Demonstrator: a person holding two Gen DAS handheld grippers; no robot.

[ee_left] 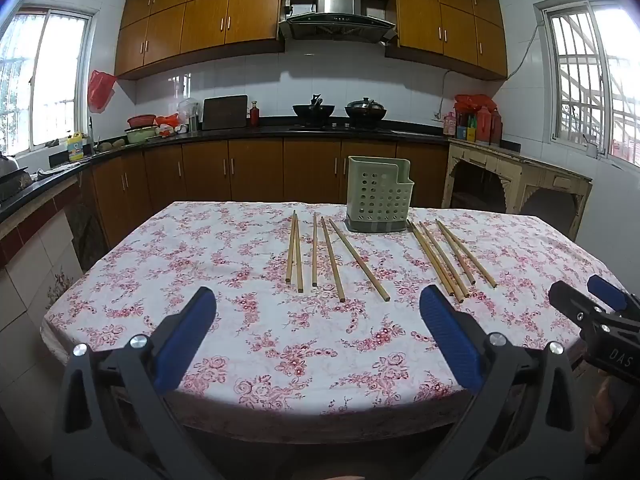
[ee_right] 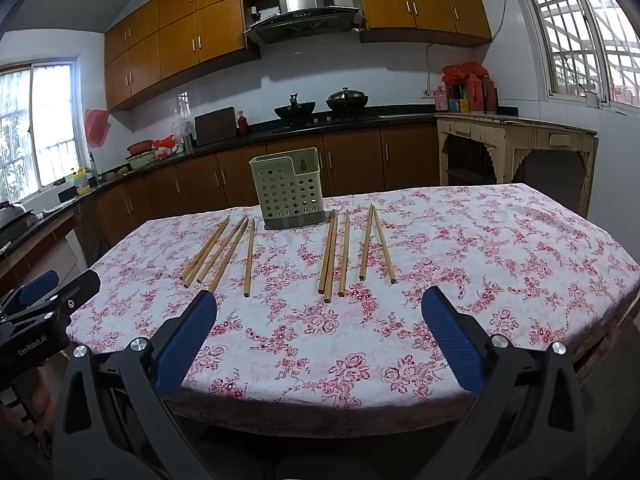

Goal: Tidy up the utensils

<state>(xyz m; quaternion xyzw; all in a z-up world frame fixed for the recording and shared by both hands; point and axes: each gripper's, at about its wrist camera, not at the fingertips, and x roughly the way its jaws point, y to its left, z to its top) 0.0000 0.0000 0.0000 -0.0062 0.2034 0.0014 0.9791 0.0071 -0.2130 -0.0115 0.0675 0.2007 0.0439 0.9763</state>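
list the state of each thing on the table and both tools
green perforated plastic utensil holder: upright, no chopsticks in it
five wooden chopsticks, left group: flat on the cloth, untouched
five wooden chopsticks, right group: flat on the cloth, untouched
floral tablecloth: spread over the table
left tool: open, holding nothing
right tool: open, holding nothing
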